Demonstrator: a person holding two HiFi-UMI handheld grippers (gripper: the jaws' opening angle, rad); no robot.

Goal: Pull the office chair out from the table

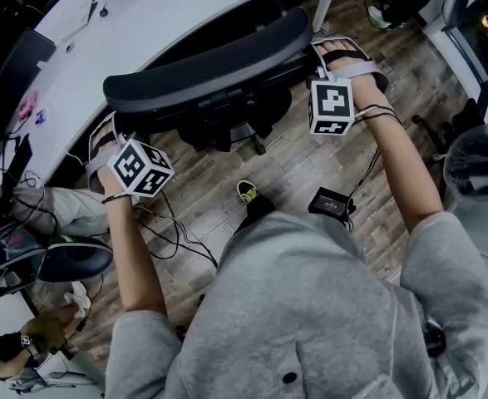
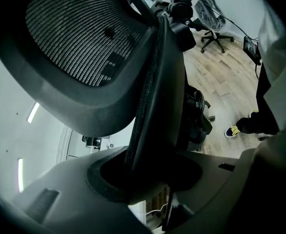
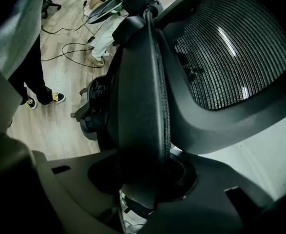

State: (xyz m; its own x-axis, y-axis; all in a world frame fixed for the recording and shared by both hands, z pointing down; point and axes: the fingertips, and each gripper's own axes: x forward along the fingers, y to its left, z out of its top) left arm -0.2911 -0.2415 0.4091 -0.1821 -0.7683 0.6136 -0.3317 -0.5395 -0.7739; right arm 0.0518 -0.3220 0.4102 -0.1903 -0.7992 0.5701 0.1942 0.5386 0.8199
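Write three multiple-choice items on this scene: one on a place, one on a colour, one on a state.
1. Where is the left gripper?
A. on a wheel
B. on the backrest's edge
C. on the floor

2. What colour is the table?
A. white
B. red
C. green

3. How is the right gripper?
A. open, off the backrest
B. shut on the backrest
C. out of view

Answers:
1 B: the left gripper view shows the backrest's edge between its jaws.
2 A: the head view shows a white top.
3 B: the right gripper view shows its jaws clamped on the backrest's other edge.
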